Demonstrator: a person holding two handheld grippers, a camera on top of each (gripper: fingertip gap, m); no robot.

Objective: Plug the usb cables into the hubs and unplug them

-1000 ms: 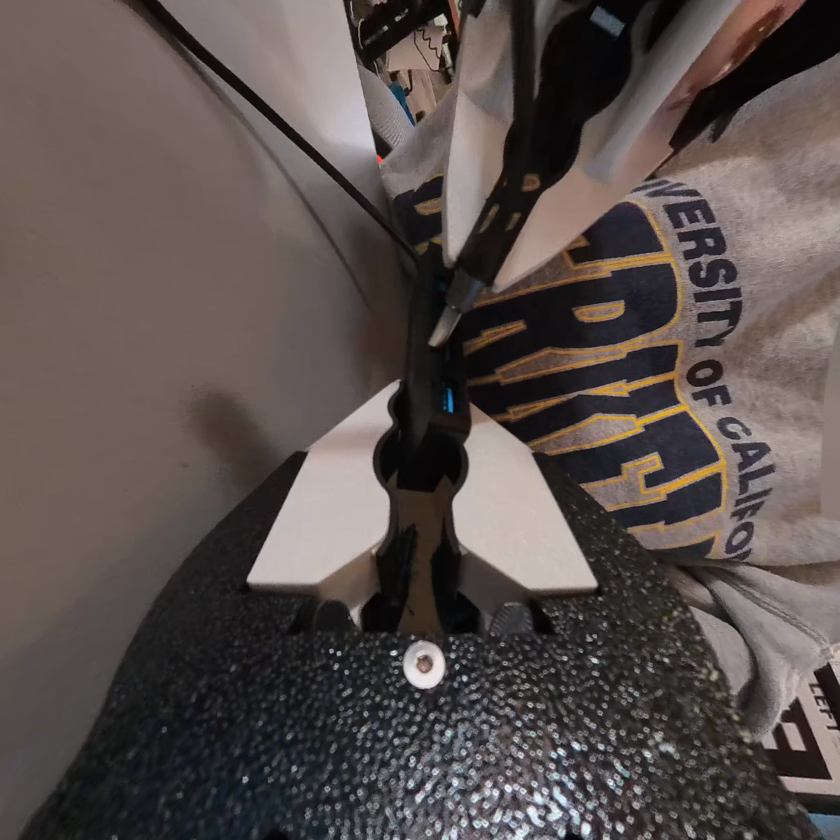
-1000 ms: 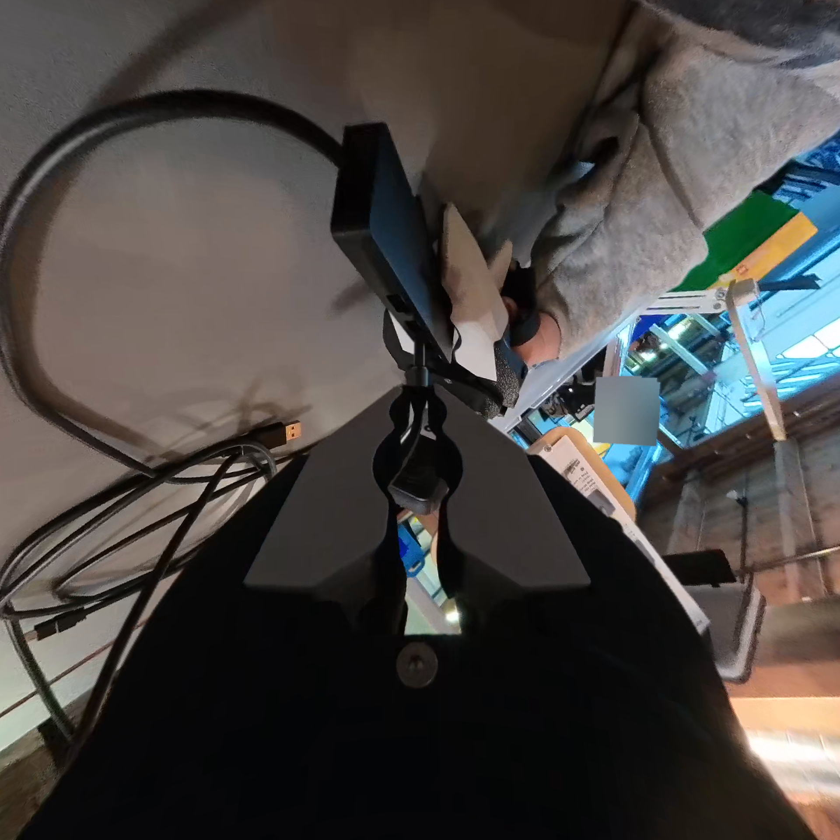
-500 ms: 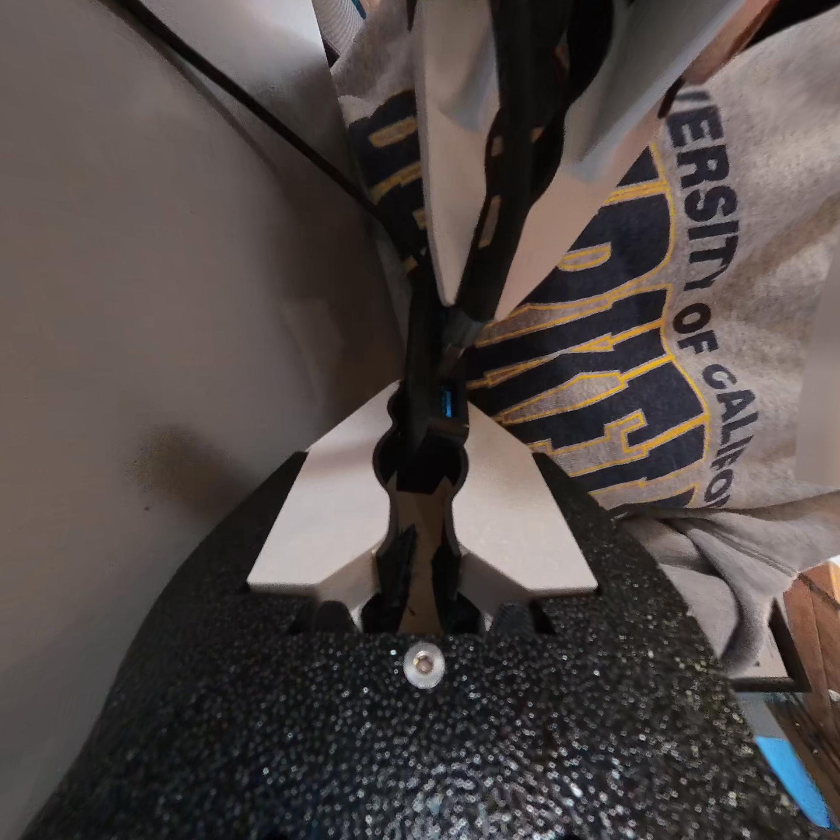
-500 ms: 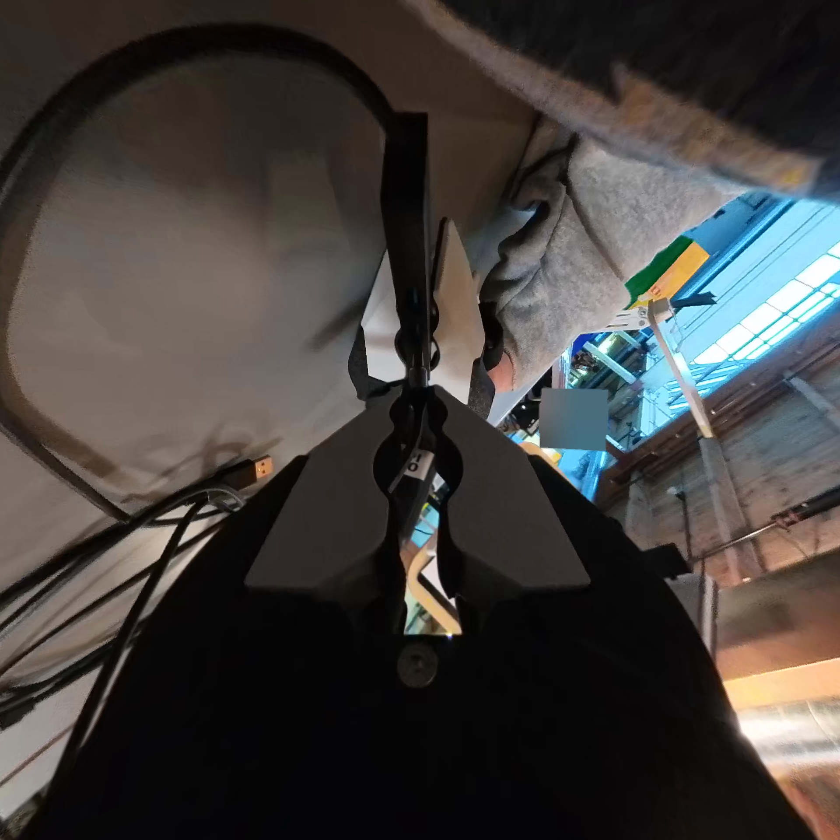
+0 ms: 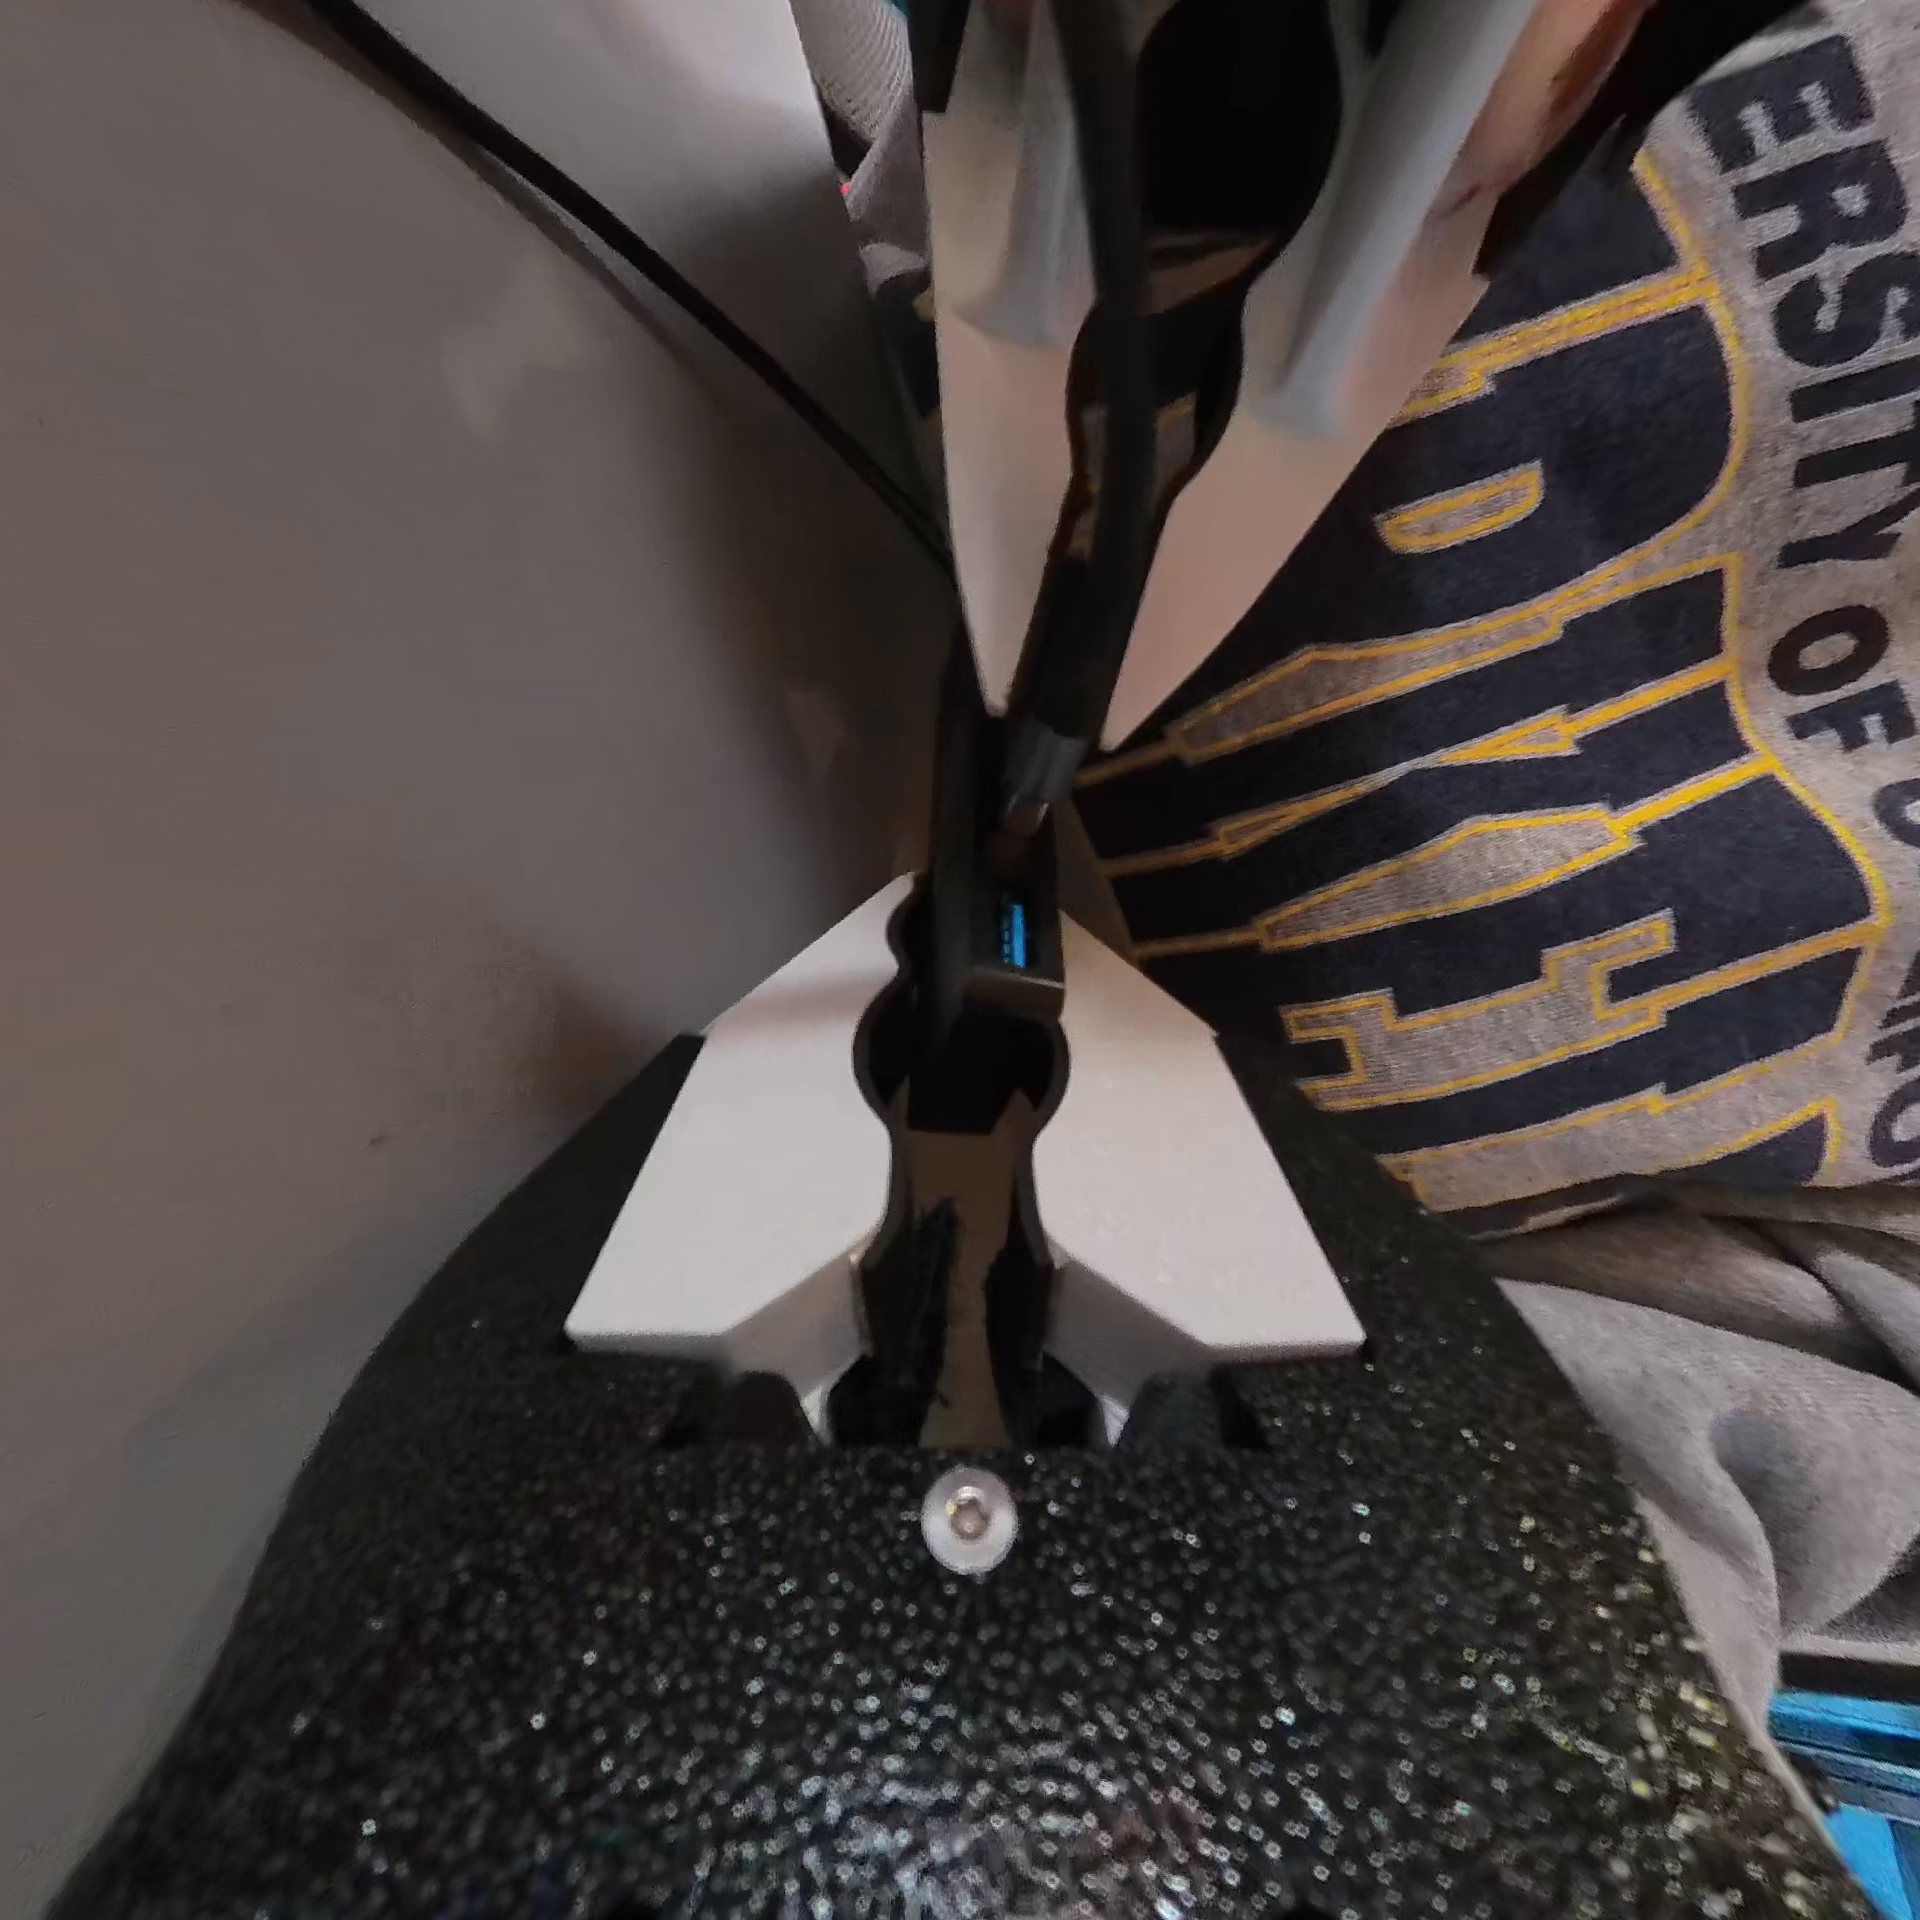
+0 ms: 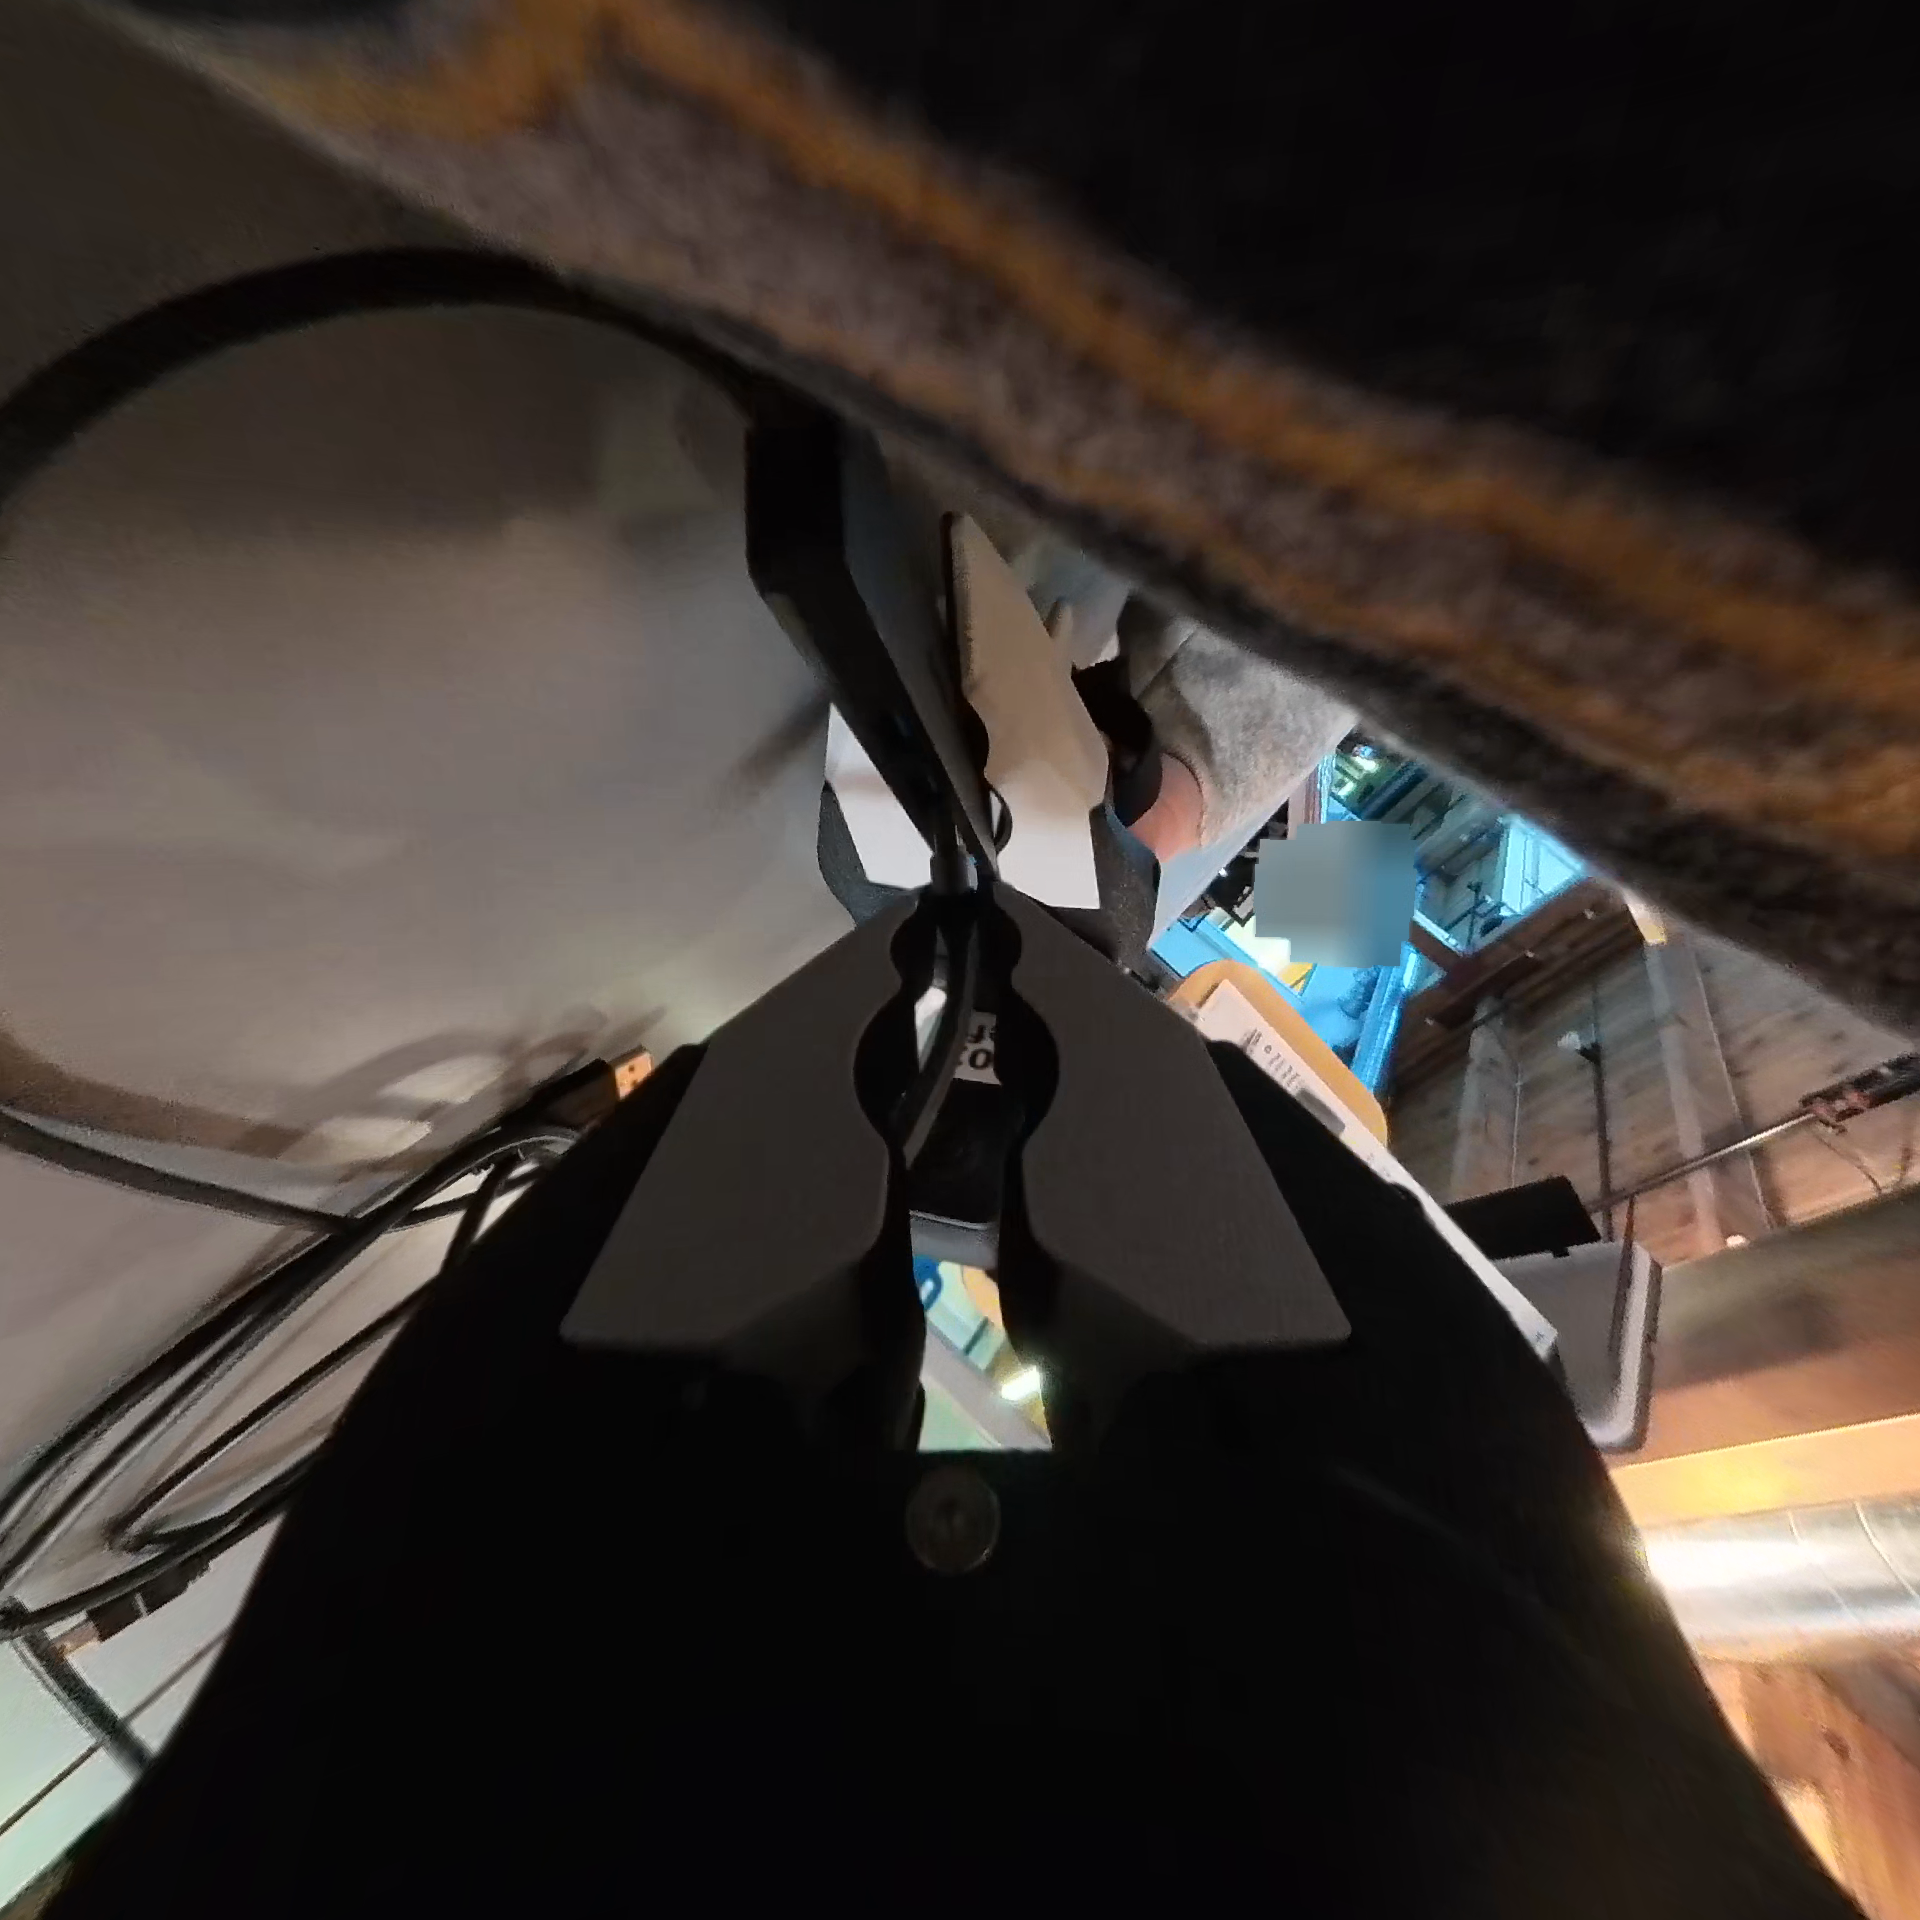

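Note:
In the left wrist view my left gripper (image 5: pixel 982 899) is shut on a black USB hub (image 5: pixel 961 831) held edge-on, with one blue port (image 5: pixel 1010 928) showing. My right gripper (image 5: pixel 1049 717) comes down from above, shut on a black USB cable (image 5: pixel 1117 436). The cable's metal plug (image 5: pixel 1027 816) touches the hub just above the blue port; I cannot tell how deep it sits. In the right wrist view my right gripper (image 6: pixel 961 904) holds the cable (image 6: pixel 951 1039) and points at the hub (image 6: pixel 821 582). The left gripper's white fingers (image 6: pixel 1029 707) clamp the hub.
A beige table (image 5: pixel 364 675) lies to the left. The person's grey sweatshirt (image 5: pixel 1507 831) is close on the right and fills the top of the right wrist view (image 6: pixel 1247 416). A thick black cable (image 6: pixel 312 281) loops from the hub. Loose cables and a USB plug (image 6: pixel 613 1075) lie lower left. The gap from one gripper's tips to the other's is roughly 7 centimetres.
My right gripper has brought the plug down from a short gap to the hub's edge. Both grippers have moved closer to the sweatshirt, and both stay shut.

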